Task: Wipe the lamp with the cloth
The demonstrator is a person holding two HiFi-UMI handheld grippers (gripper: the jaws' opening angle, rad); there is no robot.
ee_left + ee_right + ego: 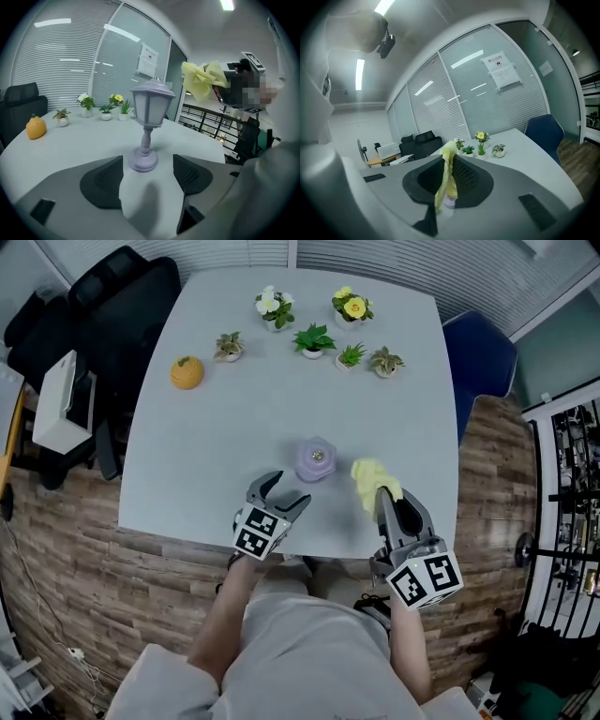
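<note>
Head view: lamp (316, 459) stands upright near the front edge of the table (234, 399). Jaws of left gripper (286, 490) spread wide, lamp base just ahead, untouched. Jaws of right gripper (386, 495) clamp the yellow cloth (371, 473) just beside the lamp.

— What sort of place is this?
— An office. Glass walls with blinds (440, 108), a posted notice (500, 70), black chairs (122, 296), a printer (66, 399) on a side desk, a white bench (281, 409), ceiling strip lights (360, 74).

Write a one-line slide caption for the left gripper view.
Open left gripper faces the lamp; right gripper holds the yellow cloth.
</note>
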